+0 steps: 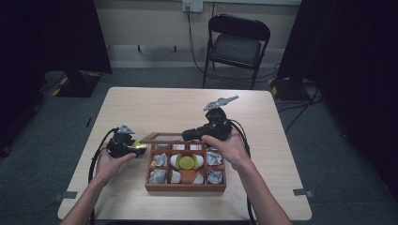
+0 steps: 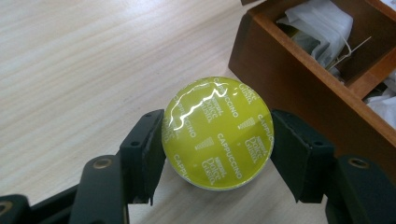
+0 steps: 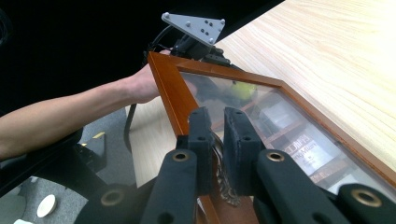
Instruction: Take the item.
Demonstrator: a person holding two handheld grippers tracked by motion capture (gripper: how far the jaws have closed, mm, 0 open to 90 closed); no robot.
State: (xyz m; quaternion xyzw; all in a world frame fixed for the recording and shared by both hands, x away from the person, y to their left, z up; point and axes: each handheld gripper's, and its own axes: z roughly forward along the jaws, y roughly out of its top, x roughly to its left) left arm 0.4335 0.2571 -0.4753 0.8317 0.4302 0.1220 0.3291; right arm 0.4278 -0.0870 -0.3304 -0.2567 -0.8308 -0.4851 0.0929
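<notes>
A yellow-green coffee capsule (image 2: 217,133) printed "Cappuccino" sits between the jaws of my left gripper (image 2: 217,140), which is shut on its sides just above the table. In the high view the left gripper (image 1: 139,146) and capsule (image 1: 137,144) are close to the left wall of a wooden compartment box (image 1: 185,187). My right gripper (image 1: 185,136) is shut on the front edge of the box's glass-paned lid (image 1: 162,137), holding it raised. In the right gripper view the jaws (image 3: 218,135) pinch the lid's wooden frame (image 3: 170,91) near a small metal clasp.
The box holds white wrapped packets (image 1: 159,160) and another yellow capsule (image 1: 186,162) in its middle compartment. The light wooden table (image 1: 187,101) stretches beyond the box. A black folding chair (image 1: 237,47) stands behind the table's far edge.
</notes>
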